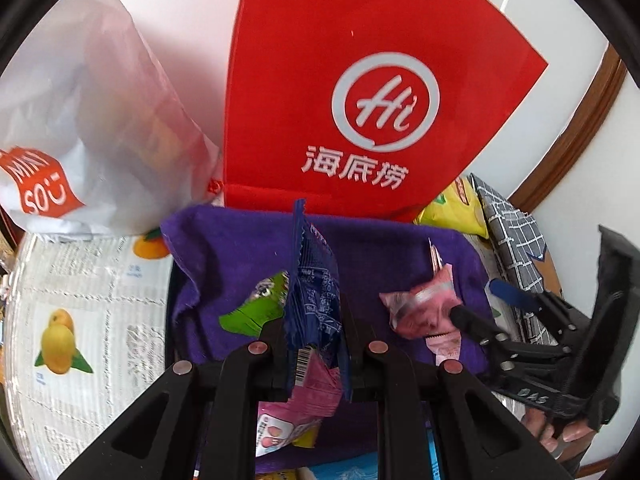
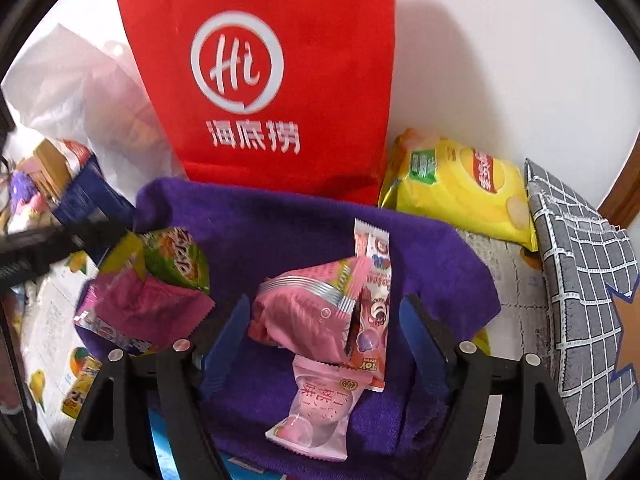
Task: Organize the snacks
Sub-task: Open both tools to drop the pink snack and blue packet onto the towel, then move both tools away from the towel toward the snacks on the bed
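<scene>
Several snack packets lie on a purple towel [image 1: 248, 240] [image 2: 280, 216]. My left gripper [image 1: 316, 336] is shut on a blue and pink snack packet [image 1: 312, 292], held upright above the towel; a green packet [image 1: 260, 308] lies just left of it. My right gripper [image 2: 324, 320] is open, its blue pads on either side of a pink crumpled packet [image 2: 304, 312] on the towel; it also shows in the left wrist view [image 1: 472, 312]. A pale pink packet [image 2: 320, 412] and a narrow orange-pink stick packet [image 2: 372, 300] lie beside it. A green packet [image 2: 176, 260] and a magenta packet [image 2: 148, 312] lie at the left.
A red bag [image 1: 360, 80] [image 2: 272, 80] stands behind the towel against the wall. A white plastic bag [image 1: 92, 120] sits at the left, a yellow chips bag [image 2: 460, 188] and a grey checked cloth box [image 2: 580, 280] at the right. A fruit-print tablecloth [image 1: 80, 320] covers the table.
</scene>
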Available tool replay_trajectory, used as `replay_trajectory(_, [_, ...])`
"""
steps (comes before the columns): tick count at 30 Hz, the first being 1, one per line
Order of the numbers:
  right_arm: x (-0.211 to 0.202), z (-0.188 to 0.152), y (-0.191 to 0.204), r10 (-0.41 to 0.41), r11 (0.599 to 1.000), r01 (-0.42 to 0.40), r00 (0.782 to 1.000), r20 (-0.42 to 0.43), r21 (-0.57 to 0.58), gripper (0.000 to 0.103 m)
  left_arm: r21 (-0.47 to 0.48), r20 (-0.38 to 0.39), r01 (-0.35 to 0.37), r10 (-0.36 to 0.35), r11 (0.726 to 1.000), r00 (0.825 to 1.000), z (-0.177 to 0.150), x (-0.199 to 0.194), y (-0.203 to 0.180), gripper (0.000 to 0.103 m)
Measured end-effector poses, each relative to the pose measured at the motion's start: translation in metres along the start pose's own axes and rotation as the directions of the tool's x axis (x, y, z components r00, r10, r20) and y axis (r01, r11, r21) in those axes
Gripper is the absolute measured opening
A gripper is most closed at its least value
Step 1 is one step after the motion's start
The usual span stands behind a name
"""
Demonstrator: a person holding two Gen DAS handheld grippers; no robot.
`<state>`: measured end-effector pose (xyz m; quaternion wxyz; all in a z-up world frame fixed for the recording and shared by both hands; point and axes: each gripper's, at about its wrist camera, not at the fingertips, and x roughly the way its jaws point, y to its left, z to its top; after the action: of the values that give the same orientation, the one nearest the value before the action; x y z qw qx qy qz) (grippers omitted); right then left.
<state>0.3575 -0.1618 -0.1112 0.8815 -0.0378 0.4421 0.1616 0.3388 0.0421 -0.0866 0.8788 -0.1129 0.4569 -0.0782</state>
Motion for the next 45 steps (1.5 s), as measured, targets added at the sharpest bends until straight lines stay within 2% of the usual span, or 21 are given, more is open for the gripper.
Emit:
replay_trajectory(13, [-0.028, 0.005, -0.003, 0.007, 1.000, -0.007, 0.998, 0.069, -0.001, 0.077, -0.017, -0.079, 0.027, -0.029, 0.999, 0.996, -0.006, 0.025, -0.004, 0.016])
replay_trajectory(16, [-0.031, 0.005, -0.001, 0.015, 1.000, -0.015, 0.997, 0.075, -0.005, 0.077, -0.021, -0.077, 0.029, -0.031, 0.999, 0.997, -0.005, 0.027, -0.004, 0.017])
replay_trajectory(19, [-0.031, 0.005, 0.001, 0.011, 1.000, -0.010, 0.997, 0.075, -0.008, 0.077, -0.016, -0.072, 0.023, -0.024, 1.000, 0.997, -0.004, 0.025, -0.005, 0.029])
replay_trajectory(20, [-0.032, 0.005, 0.001, 0.010, 1.000, -0.009, 0.997, 0.076, -0.007, 0.077, -0.014, -0.071, 0.023, -0.023, 1.000, 0.997, -0.004, 0.024, -0.005, 0.037])
replay_trajectory(21, [-0.033, 0.005, 0.002, 0.011, 1.000, -0.011, 0.997, 0.077, -0.005, 0.077, -0.010, -0.067, 0.020, -0.021, 1.000, 0.998, -0.003, 0.021, -0.005, 0.045])
replay_trajectory(22, [-0.034, 0.006, 0.001, 0.016, 1.000, -0.016, 0.997, 0.078, 0.001, 0.077, -0.007, -0.055, 0.014, -0.014, 1.000, 0.998, -0.002, 0.018, -0.006, 0.048])
replay_trajectory(28, [-0.045, 0.009, -0.001, 0.002, 0.999, -0.007, 0.996, 0.093, 0.052, 0.077, 0.001, -0.011, 0.003, -0.003, 1.000, 1.000, 0.002, -0.001, -0.007, 0.051])
replay_trajectory(34, [-0.067, 0.009, 0.009, -0.041, 0.998, 0.036, 0.990, 0.133, 0.043, 0.077, 0.019, 0.043, 0.007, -0.008, 1.000, 0.999, 0.004, -0.030, -0.011, 0.052])
replay_trajectory(37, [-0.079, -0.003, 0.016, -0.054, 0.998, 0.048, 0.987, 0.154, 0.042, 0.077, 0.027, 0.073, 0.005, -0.007, 1.000, 0.997, 0.003, -0.044, -0.016, 0.054])
replay_trajectory(45, [-0.115, -0.047, 0.025, -0.075, 0.996, 0.068, 0.987, 0.142, 0.053, 0.075, 0.055, 0.141, 0.001, -0.009, 0.998, 0.990, -0.005, -0.088, -0.031, 0.054])
